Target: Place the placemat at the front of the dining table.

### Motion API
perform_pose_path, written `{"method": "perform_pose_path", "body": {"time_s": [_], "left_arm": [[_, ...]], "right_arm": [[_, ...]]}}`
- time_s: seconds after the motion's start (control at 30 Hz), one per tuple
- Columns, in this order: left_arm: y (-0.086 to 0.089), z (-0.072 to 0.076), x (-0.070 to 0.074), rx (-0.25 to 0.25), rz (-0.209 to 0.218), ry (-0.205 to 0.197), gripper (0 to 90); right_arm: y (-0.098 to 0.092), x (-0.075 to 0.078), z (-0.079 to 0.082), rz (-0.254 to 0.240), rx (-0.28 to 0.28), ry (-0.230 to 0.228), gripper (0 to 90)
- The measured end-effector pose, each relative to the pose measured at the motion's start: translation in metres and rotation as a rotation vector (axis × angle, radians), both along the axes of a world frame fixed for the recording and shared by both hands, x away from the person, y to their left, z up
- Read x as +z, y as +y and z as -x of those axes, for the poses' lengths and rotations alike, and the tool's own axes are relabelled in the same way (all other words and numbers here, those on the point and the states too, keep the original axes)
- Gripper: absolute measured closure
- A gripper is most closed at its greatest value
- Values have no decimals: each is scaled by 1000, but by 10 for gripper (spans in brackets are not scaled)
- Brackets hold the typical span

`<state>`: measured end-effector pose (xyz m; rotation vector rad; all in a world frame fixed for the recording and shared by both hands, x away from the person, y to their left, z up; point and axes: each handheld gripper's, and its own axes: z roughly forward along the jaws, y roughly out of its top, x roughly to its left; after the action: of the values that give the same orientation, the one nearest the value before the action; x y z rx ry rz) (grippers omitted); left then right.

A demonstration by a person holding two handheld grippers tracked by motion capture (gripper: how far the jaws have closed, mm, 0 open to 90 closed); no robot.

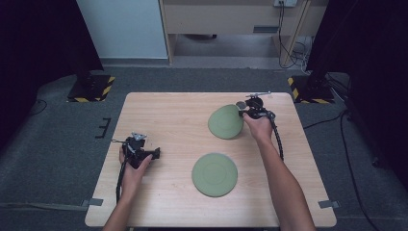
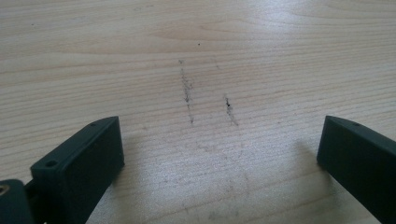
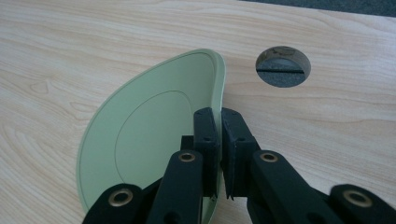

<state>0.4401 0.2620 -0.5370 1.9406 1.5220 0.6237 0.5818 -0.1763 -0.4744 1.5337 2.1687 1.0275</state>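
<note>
Right now, the table (image 1: 168, 110) is the biggest thing, made of pale wood with a grey floor all around it. Two green plates are on it. One plate (image 1: 215, 174) lies flat near the front, in the middle. The other plate (image 1: 225, 121) is farther back and to the right, and it is tipped up on its edge. The right gripper (image 1: 243, 111) has hold of this tipped plate by its rim. In the right gripper view, the two black jaws are squeezed tight on the thin rim of the plate (image 3: 154, 126), one jaw on each side. A round hole (image 3: 283, 66) in the table sits just beside the plate. The left gripper (image 1: 155, 154) rests low over the left side of the table, well apart from both plates. In the left gripper view, its jaws stand wide open with only bare wood (image 2: 205, 70) and a few small dark scratches (image 2: 187, 91) between them.
</note>
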Motion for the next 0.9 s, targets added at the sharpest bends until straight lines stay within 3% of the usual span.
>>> {"method": "perform_pose_path", "body": {"time_s": [0.2,0.9], "left_arm": [[0,0,0,0,0,0,0],[0,0,0,0,0,0,0]], "right_arm": [[-3,-8,-3,-1,-10,9,859],[-11,-14,-2,23,-28,14,859]]}}
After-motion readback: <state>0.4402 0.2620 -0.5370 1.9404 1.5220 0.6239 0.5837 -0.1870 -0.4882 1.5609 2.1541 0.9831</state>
